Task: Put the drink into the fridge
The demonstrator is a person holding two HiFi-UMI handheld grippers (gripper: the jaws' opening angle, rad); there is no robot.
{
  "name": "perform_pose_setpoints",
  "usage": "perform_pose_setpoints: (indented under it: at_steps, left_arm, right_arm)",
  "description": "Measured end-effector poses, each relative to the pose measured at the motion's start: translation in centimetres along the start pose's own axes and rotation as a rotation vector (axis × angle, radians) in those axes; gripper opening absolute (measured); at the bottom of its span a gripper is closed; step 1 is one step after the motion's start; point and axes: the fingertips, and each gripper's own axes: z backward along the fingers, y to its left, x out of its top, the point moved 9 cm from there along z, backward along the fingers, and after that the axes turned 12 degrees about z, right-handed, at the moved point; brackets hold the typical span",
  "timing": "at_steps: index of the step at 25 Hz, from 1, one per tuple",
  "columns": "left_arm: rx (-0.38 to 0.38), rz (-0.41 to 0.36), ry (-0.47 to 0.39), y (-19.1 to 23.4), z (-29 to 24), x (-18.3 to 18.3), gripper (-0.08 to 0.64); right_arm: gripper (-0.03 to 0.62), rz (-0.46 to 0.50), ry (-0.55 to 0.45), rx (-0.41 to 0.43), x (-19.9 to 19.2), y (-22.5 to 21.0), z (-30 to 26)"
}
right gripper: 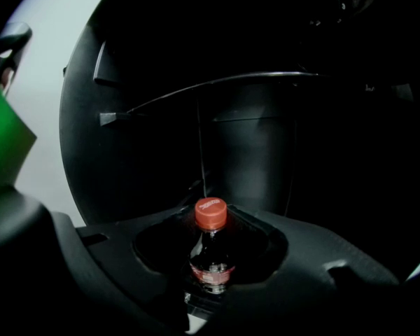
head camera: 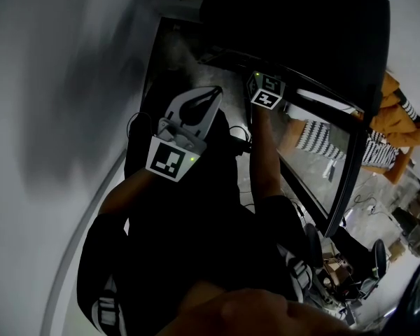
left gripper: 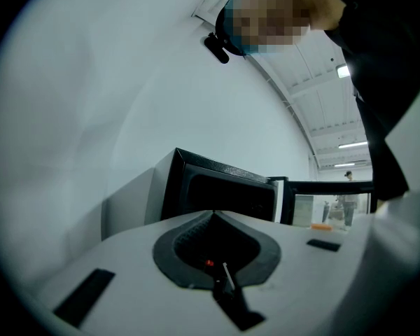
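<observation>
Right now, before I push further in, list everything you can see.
bottle: 1, dark with red cap, between right gripper's jaws
fridge: 1, black, ahead, interior dark
shelf: 1, dark, inside fridge, above bottle
door: 1, glass in black frame, open at right
green thing: 1, green, left edge of right gripper view; cannot tell what
left gripper: 1, white, shut, empty, outside fridge
right gripper: 1, black, shut on bottle, reaching into fridge

white wall point(left gripper: 126, 82), ceiling strip lights point(left gripper: 353, 145)
</observation>
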Motion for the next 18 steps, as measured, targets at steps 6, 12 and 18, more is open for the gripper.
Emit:
perform_pose_setpoints:
  at_steps: [6,12,18]
  left_arm:
    - [-0.011,-0.017,-0.003,0.14,-0.17,-0.01,0.005]
    - [-0.002,0.011,0.005,0.14,-0.10,-0.29,0.005]
    - [0.003,0.008,0.004,0.08,0.33,-0.04,0.005]
  right_arm:
    - [0.126,0.036,-0.004,-0.015,-0.49,-0.30,-0.12]
    - [0.127,0.038,-0.026,-0.005,-0.07,-0.17,-0.21]
    - [0.131,0.028,-0.004,-0.001,-0.58,-0.13,-0.09]
